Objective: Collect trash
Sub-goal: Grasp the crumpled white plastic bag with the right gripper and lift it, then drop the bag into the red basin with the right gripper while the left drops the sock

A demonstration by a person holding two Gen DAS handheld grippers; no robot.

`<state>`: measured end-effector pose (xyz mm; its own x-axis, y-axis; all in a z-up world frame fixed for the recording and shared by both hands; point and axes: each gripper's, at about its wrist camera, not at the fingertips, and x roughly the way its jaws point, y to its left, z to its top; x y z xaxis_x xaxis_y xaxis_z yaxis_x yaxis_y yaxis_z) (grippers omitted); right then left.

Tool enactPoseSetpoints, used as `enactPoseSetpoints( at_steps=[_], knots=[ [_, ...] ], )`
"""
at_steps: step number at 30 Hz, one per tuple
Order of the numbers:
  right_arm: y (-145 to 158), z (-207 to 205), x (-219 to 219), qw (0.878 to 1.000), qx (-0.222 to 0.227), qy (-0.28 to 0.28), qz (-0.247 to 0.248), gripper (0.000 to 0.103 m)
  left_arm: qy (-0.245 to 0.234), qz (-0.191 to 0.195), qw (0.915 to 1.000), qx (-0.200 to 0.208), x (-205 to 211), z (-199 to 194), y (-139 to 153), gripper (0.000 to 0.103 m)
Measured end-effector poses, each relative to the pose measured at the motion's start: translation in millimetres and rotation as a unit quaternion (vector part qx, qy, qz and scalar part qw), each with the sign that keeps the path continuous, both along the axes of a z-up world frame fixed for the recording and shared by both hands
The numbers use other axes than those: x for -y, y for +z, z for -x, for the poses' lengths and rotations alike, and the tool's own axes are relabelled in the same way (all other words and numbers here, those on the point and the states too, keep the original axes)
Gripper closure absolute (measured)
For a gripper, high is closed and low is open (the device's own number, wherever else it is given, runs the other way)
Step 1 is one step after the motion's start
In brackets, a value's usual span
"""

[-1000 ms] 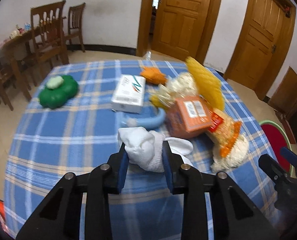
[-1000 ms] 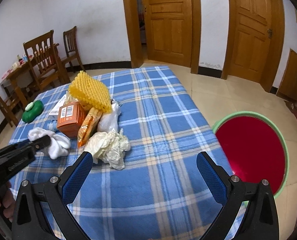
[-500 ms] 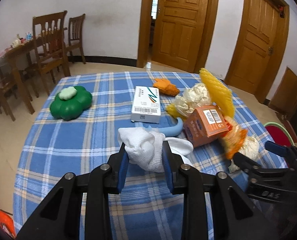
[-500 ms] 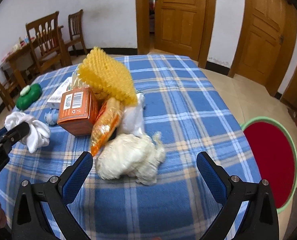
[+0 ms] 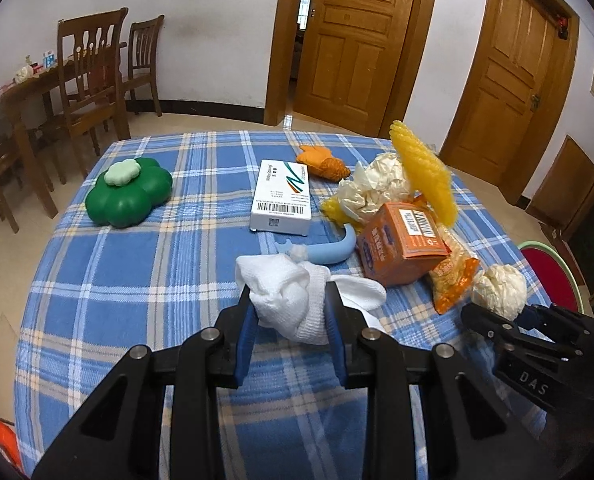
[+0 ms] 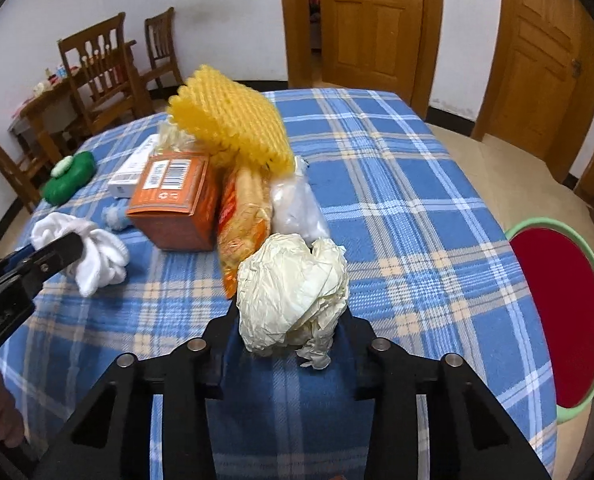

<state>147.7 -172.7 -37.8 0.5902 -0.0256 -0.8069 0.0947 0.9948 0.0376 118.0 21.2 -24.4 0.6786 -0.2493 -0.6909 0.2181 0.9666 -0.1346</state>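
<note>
My left gripper (image 5: 291, 320) is shut on a white cloth wad (image 5: 293, 300) above the blue plaid tablecloth (image 5: 137, 300); the wad also shows in the right wrist view (image 6: 93, 252). My right gripper (image 6: 289, 332) is shut on a crumpled cream paper ball (image 6: 293, 292), which also shows in the left wrist view (image 5: 499, 290). Behind it lie an orange box (image 6: 177, 200), an orange snack bag (image 6: 241, 220), a yellow foam net (image 6: 233, 120) and a clear plastic bag (image 6: 297, 204).
A red basin with a green rim (image 6: 561, 320) stands on the floor right of the table. On the table lie a green flower-shaped container (image 5: 127, 190), a white box (image 5: 283, 196), a blue curved object (image 5: 329, 250), an orange toy (image 5: 323, 162) and another crumpled paper (image 5: 377, 184). Wooden chairs (image 5: 93, 76) stand far left.
My right gripper moved in toward the cream paper ball and shut on it. My left gripper kept hold of the white cloth wad and drew back a little.
</note>
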Motion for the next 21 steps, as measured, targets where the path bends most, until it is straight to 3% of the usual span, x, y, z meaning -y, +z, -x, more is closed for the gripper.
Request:
enactPoseSetpoints(
  at_steps=[11, 21],
  knots=[
    [24.0, 40.4, 13.9, 0.999, 0.040, -0.006, -0.020, 0.063, -0.010, 0.006, 0.9999, -0.004, 18.0, 27.5, 17.4, 0.071],
    [41.6, 77.5, 60.6, 0.996, 0.065, -0.059, -0.033, 0.063, -0.036, 0.013, 0.9992, 0.000, 47.5, 44.4, 34.8, 0.071]
  ],
)
